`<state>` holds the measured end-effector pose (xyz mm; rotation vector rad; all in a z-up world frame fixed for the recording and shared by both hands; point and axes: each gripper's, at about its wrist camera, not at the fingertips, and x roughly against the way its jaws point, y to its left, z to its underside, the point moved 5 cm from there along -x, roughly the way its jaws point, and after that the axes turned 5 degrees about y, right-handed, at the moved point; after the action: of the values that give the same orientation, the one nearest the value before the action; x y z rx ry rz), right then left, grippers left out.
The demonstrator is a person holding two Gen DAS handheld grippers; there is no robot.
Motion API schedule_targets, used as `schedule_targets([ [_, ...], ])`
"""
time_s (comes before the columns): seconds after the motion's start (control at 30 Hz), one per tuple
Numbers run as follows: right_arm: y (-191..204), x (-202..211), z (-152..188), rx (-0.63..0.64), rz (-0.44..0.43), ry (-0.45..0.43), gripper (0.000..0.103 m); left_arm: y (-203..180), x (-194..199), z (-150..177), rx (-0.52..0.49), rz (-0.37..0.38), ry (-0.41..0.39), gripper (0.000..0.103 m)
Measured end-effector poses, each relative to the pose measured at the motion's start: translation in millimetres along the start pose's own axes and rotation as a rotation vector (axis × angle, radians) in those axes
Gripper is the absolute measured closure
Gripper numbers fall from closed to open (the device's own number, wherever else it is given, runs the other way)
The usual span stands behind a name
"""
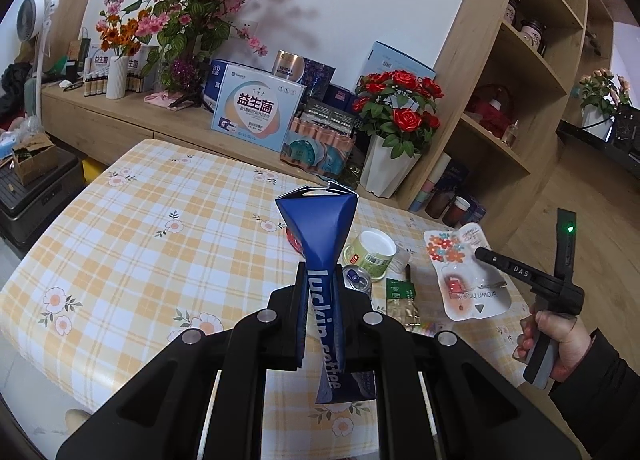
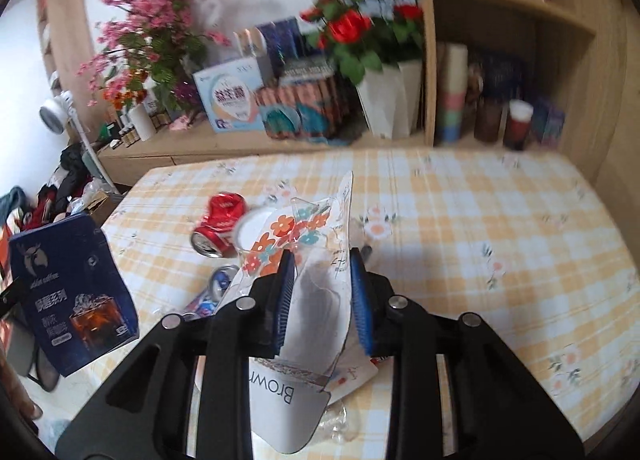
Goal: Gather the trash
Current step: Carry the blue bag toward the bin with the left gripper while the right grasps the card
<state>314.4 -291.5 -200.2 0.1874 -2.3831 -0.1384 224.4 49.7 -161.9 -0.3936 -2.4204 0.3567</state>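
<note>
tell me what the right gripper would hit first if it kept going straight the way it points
Probably the white-lidded tub just beyond the flowered blister pack that the right gripper holds, with the crushed red can a little left of that line. Depth is unclear and the frame is blurred.

My right gripper [image 2: 322, 292] pinches the flowered blister pack [image 2: 316, 300] above the checked tablecloth [image 2: 500, 228]; left of the pack lie a crushed red can [image 2: 219, 220] and a blue coffee box [image 2: 76, 296].

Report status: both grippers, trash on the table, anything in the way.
Left gripper shut on blue coffee box. Right gripper shut on flowered blister pack. Red can, blue can, white-lidded tub on table. Nothing in the way.
</note>
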Motion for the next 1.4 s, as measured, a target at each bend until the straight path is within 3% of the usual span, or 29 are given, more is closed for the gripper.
schedule_targets([
  [0.43, 36, 103, 35, 0.03, -0.033, -0.095, 0.073, -32, 60, 34, -0.068, 0.03, 0.031, 0.092],
  [0.9, 48, 176, 89, -0.035, -0.041, -0.143, 0.073, -57, 115, 105, -0.126, 0.066, 0.157, 0.092],
  [1.4, 52, 208, 108, -0.031, -0.038, -0.164, 0.073, -68, 99, 154, -0.184, 0.079, 0.296, 0.092],
])
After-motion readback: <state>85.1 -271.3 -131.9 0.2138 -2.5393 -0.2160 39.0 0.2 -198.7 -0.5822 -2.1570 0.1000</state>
